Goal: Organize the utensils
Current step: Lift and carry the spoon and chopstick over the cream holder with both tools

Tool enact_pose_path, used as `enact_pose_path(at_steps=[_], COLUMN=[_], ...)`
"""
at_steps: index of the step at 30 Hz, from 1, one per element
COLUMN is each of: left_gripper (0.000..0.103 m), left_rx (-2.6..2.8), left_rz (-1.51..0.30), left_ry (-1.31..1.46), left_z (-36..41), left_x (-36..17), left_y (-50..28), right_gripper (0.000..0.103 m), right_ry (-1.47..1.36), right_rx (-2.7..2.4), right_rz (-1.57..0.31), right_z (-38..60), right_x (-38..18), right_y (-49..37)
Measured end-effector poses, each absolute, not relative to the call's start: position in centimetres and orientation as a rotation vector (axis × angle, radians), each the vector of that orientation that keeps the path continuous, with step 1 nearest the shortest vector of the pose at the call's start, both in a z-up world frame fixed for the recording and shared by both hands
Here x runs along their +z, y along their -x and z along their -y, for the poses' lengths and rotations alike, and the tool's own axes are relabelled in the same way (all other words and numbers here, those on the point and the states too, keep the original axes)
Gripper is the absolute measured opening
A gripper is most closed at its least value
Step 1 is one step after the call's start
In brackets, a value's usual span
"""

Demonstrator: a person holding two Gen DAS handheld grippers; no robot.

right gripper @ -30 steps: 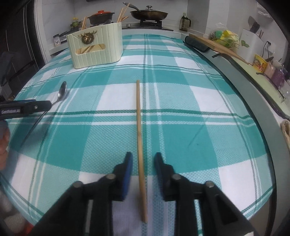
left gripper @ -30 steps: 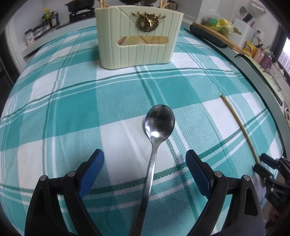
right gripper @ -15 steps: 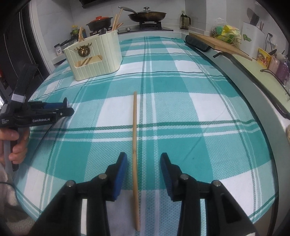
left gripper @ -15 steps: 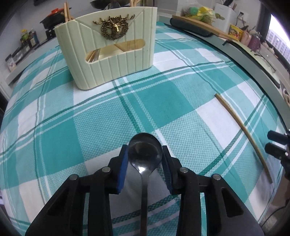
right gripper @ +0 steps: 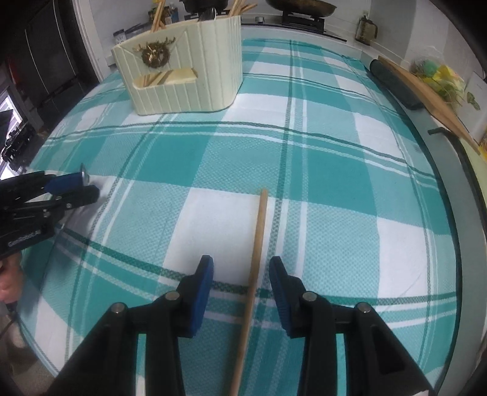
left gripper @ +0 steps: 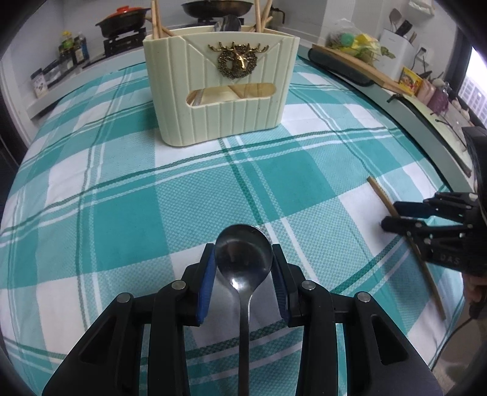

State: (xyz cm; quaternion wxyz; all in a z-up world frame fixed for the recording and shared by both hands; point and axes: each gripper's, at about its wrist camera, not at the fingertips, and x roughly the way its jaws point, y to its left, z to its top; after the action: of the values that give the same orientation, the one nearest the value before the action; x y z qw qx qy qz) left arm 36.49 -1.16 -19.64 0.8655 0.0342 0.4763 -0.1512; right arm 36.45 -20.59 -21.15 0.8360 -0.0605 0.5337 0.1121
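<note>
My left gripper [left gripper: 243,259] is shut on a steel spoon [left gripper: 243,259], its bowl pinched between the blue pads, handle running back under the gripper. It also shows in the right wrist view [right gripper: 76,187]. A cream utensil holder [left gripper: 220,91] with a gold deer emblem stands ahead, holding chopsticks and a spoon; it shows in the right wrist view too [right gripper: 182,76]. My right gripper [right gripper: 240,274] is open, jaws on either side of a wooden chopstick [right gripper: 254,265] lying on the cloth. The chopstick [left gripper: 380,192] and the right gripper [left gripper: 392,214] show at the right of the left wrist view.
A teal and white checked cloth [left gripper: 121,213] covers the table. A stove with pans [left gripper: 121,21] stands behind the holder. A dark roll and wooden board [right gripper: 404,88] lie at the table's right edge, beside a counter with packets [left gripper: 411,79].
My left gripper closed on the spoon's bowl and moved nearer the holder. My right gripper opened slightly wider and moved forward along the chopstick.
</note>
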Motion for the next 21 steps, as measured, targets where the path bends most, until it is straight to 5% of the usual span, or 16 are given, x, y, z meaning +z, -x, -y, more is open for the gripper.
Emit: enact_pose_path(at_steps=[1, 2, 3, 21], left_gripper=[0.036, 0.036, 0.036, 0.035], left_rx=[-0.312, -0.308, -0.302, -0.241], left_rz=[-0.995, -0.991, -0.987, -0.776], left_ry=[-0.065, -0.059, -0.052, 0.040], left_z=[1.0, 0.8, 0.6, -3.1], left_x=[-19.5, -19.2, -18.9, -8.3], left_y=[-36.4, -36.4, -36.3, -29.8], right_gripper=[0.029, 0.010, 0.008, 0.007], right_ry=[0.120, 0.135, 0.159, -0.055], right_rx=[0.234, 0.214, 0.200, 0.311], right_rz=[-1.134, -1.106, -1.104, -0.721], right_z=[20.5, 20.4, 20.3, 21.9], right_x=[-21.5, -21.4, -21.5, -7.2], right_y=[-37.1, -37.6, -38.0, -31.2])
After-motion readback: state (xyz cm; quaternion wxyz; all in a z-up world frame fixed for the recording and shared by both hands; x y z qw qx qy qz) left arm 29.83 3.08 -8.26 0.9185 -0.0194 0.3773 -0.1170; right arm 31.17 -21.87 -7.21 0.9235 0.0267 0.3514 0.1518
